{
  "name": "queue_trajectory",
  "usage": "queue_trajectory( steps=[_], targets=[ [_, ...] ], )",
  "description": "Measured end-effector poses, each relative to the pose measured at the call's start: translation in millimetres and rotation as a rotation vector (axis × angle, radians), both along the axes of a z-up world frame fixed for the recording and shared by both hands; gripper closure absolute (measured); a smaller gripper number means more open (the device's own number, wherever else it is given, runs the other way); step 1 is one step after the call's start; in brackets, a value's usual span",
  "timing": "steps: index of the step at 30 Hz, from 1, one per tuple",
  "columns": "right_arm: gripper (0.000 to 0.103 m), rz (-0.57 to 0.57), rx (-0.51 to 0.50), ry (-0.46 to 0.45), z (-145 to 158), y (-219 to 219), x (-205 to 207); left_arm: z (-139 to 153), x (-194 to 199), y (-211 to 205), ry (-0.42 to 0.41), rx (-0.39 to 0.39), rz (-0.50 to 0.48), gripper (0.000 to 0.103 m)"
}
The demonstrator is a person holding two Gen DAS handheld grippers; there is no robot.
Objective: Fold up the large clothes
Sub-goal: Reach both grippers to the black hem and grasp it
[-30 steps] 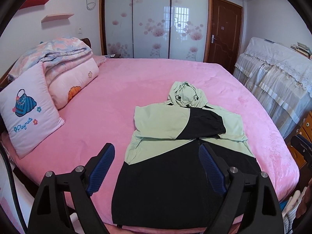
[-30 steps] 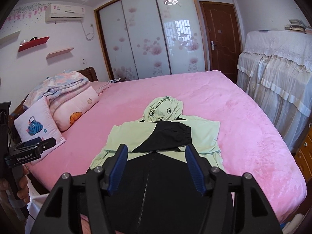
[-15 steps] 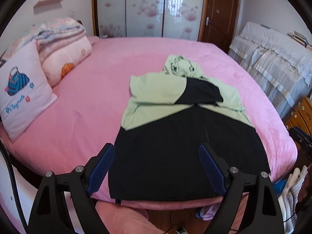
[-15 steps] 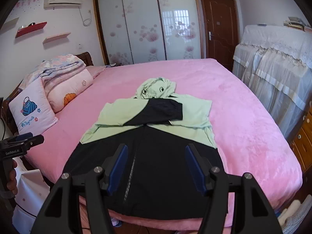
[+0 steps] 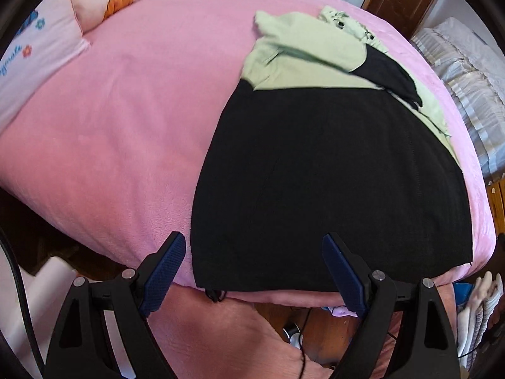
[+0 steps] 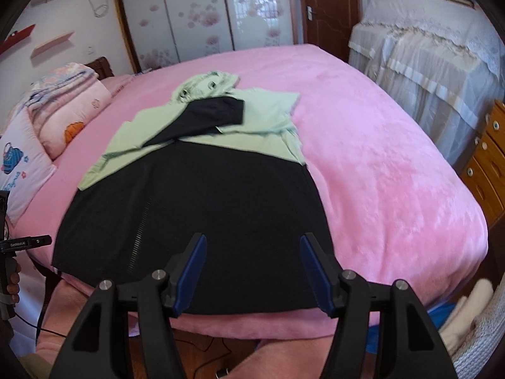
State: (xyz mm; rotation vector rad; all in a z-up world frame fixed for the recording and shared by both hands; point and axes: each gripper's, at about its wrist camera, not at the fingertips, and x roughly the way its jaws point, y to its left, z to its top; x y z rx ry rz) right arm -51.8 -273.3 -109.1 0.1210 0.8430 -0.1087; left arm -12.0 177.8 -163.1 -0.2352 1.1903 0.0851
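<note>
A black and pale green hooded jacket [image 5: 331,170] lies flat on the pink bed [image 5: 126,126], sleeves folded across the chest, hood at the far end. It also shows in the right wrist view [image 6: 202,202]. My left gripper [image 5: 254,246] is open and empty, just above the jacket's near hem at its left part. My right gripper [image 6: 252,246] is open and empty over the hem's right part. Neither touches the cloth.
Pillows [image 6: 22,158] and a folded quilt [image 6: 63,85] lie at the bed's left head end. A lace-covered piece of furniture [image 6: 426,57] and a wooden drawer unit [image 6: 486,161] stand right of the bed. My pink-clad legs [image 5: 227,341] and floor cables are below the bed edge.
Both grippers have moved down and forward toward the jacket's near hem; the left tilted down most. Both stay open. The jacket has not moved.
</note>
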Motion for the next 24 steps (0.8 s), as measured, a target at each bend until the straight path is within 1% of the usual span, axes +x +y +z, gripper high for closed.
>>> queue_trajectory(
  steps=[4, 10, 12, 13, 16, 20, 22, 24],
  targets=[
    [0.041, -0.029, 0.047, 0.052, -24.1, -23.5, 0.8, -17.9, 3.4, 5.5, 0.002, 0.007, -0.01, 0.016],
    [0.042, -0.091, 0.106, 0.133, -61.5, -55.5, 7.3, -45.4, 14.6, 11.5, 0.023, -0.007, -0.026, 0.016],
    [0.048, -0.1, 0.139, 0.16, -73.3, -64.8, 8.5, -53.0, 16.2, 12.8, 0.023, -0.018, -0.033, 0.016],
    [0.053, -0.105, 0.156, 0.176, -79.7, -69.2, 9.0, -55.9, 16.7, 13.5, 0.019, -0.024, -0.035, 0.016],
    [0.061, -0.103, 0.205, 0.195, -93.0, -77.4, 9.0, -60.1, 16.6, 16.2, 0.01, -0.039, -0.04, 0.016],
    [0.061, -0.113, 0.24, 0.205, -101.4, -81.1, 8.8, -64.3, 14.7, 21.9, -0.005, -0.069, -0.044, 0.017],
    [0.061, -0.112, 0.24, 0.211, -101.3, -81.5, 8.5, -63.8, 10.5, 24.1, -0.007, -0.087, -0.048, 0.024],
    [0.061, -0.111, 0.239, 0.21, -98.3, -82.1, 7.7, -62.7, 5.2, 27.9, -0.009, -0.111, -0.049, 0.027]
  ],
)
